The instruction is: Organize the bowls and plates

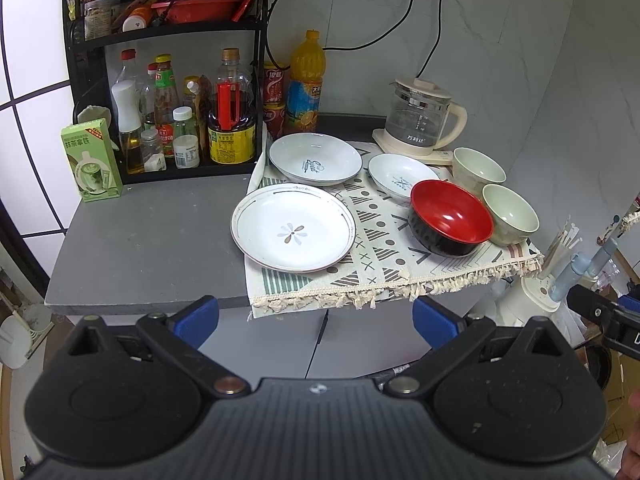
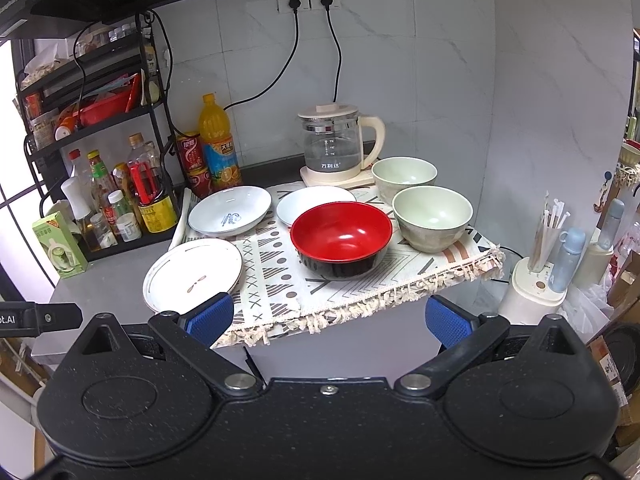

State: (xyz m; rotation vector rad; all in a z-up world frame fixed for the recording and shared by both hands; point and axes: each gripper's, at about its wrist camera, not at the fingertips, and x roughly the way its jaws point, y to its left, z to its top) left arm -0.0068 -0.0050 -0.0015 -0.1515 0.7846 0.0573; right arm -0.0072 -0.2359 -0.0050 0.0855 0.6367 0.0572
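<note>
Hovering short of the counter's front edge, the left gripper point(image 1: 315, 316) has its blue pads spread wide with nothing between them, and the right gripper point(image 2: 328, 316) is spread just as wide and equally empty. Both sit well apart from the dishes.

All 6 dishes stand upright, mouths up, on a patterned fringed cloth point(image 1: 384, 264) that covers the right part of the grey counter point(image 1: 152, 240). Being round, none has a long axis of its own.

The flower plate point(image 1: 293, 232) lies at the front left, its left rim hanging past the cloth onto bare counter. Behind it sits a deep white dish point(image 1: 315, 159) with blue print, close to the bottle rack point(image 1: 168, 40). To the right of that is a smaller white dish point(image 1: 400, 176), its near rim hidden behind the red-and-black bowl point(image 2: 341, 240). That bowl stands at the front middle of the cloth.

2 pale green bowls line up front to back on the right edge: the nearer green bowl point(image 2: 432, 218) just beside the red one, the farther green bowl point(image 2: 403, 176) behind it, next to the base of the glass kettle point(image 2: 338, 144).

The 3 white pieces form a loose cluster on the left, the 3 bowls a cluster on the right.
</note>
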